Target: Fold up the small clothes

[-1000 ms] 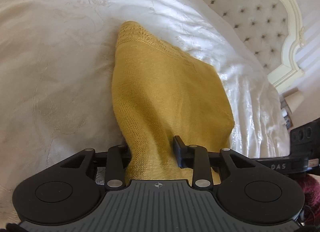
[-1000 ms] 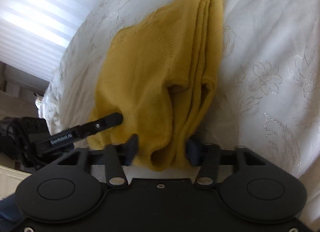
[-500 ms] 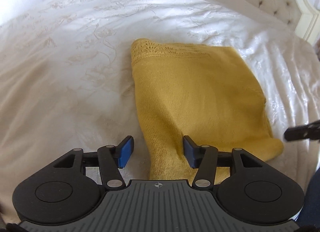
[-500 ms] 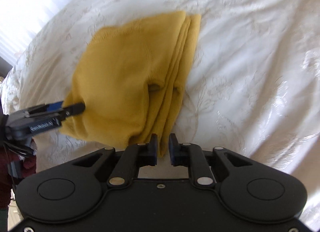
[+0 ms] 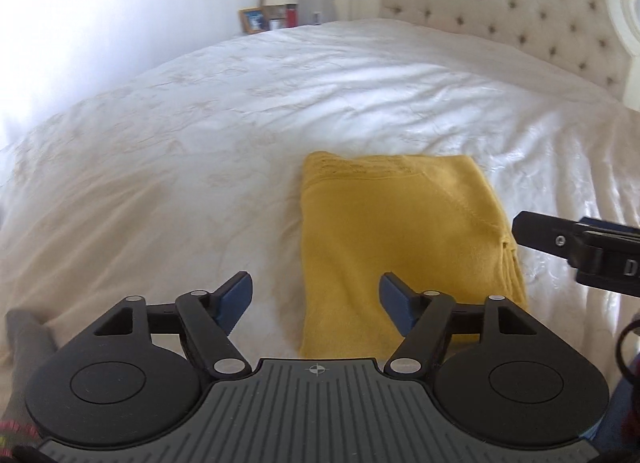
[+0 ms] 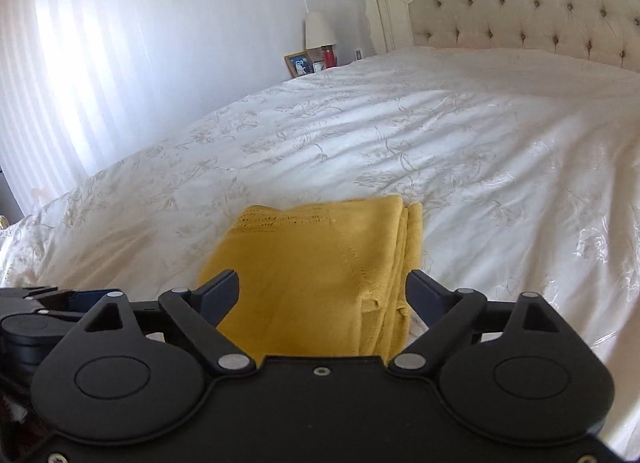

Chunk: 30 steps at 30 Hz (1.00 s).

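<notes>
One yellow knit garment point(image 5: 404, 247) lies folded into a compact rectangle on the white embroidered bedspread point(image 5: 224, 111), near the edge of the bed closest to us. We see its long axis running away from us, toward the tufted headboard point(image 5: 516, 3): the openwork band sits at the far end, and the stacked fold edges show along its right side in the right wrist view. It rests flat, with nothing on it.

From the garment outward, both grippers are lifted clear of it. Our left gripper point(image 5: 316, 297) hangs above the near left part of the cloth; its jaws have just been opening and now stand fairly wide, with nothing pinched between the blue pads, the knit only showing beneath them. Our right gripper point(image 6: 322, 291) hovers over the near right part, straddling the stacked edges from above; its jaws have just sprung wide and are likewise empty. A finger of the right gripper juts in at the right edge of the left wrist view, beside the garment's right edge.

We judge this fold finished, or nearly so. If another fold is wanted, it would go across the long axis, near end to far end, and both hands sit about equally close to the near corners. A lamp point(image 6: 319, 33) stands beside the bed.
</notes>
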### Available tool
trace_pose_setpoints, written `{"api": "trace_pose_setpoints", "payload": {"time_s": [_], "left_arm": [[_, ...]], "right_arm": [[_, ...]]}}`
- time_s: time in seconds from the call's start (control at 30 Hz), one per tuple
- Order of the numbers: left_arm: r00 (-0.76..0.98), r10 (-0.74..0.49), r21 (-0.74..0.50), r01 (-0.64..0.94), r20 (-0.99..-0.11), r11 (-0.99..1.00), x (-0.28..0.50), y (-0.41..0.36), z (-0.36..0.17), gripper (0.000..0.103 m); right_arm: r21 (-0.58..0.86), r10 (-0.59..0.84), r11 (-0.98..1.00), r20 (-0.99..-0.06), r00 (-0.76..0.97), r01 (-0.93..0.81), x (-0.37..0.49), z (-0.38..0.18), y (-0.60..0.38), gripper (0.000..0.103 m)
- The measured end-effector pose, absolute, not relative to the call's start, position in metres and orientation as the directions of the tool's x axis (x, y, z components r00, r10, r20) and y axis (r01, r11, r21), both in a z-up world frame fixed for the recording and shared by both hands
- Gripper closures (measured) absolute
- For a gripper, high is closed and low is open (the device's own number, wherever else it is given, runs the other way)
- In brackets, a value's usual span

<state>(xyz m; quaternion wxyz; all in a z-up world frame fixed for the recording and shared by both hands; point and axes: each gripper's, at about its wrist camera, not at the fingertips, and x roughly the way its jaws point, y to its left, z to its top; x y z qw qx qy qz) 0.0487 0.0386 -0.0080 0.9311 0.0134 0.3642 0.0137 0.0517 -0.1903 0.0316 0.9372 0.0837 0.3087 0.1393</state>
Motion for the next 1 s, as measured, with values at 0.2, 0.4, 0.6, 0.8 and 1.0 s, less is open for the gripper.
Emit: {"api": "trace_pose_setpoints", "payload": {"time_s": [0.2,0.4,0.6,0.8,1.0], "left_arm": [[0.735,0.069,-0.009,-0.102,-0.675,0.995,0.023,0.048,-0.008,0.033],[0.658,0.018,-0.043,-0.077,-0.753,0.996,0.024,0.052,-0.024,0.033],[0.623,-0.026,-0.067,-0.043,-0.782,0.997,0.028,0.051,-0.032,0.033],[0.621,-0.018,-0.023,-0.001,-0.784,1.000,0.022,0.037,-0.034,0.033],[0.628,-0.040,-0.014,0.046,-0.777,0.999,0.021,0.028,-0.033,0.033]], "right_arm": [[0.182,0.231,0.972,-0.597,0.768,-0.150,0.044,0.021,-0.183,0.006],[0.187,0.211,0.975,-0.619,0.756,-0.118,0.034,0.024,-0.187,0.006],[0.223,0.209,0.971,-0.644,0.736,-0.081,0.027,0.022,-0.194,0.006],[0.218,0.200,0.973,-0.655,0.729,-0.072,0.030,0.019,-0.191,0.006],[0.203,0.187,0.977,-0.658,0.729,-0.067,0.029,0.018,-0.188,0.006]]}}
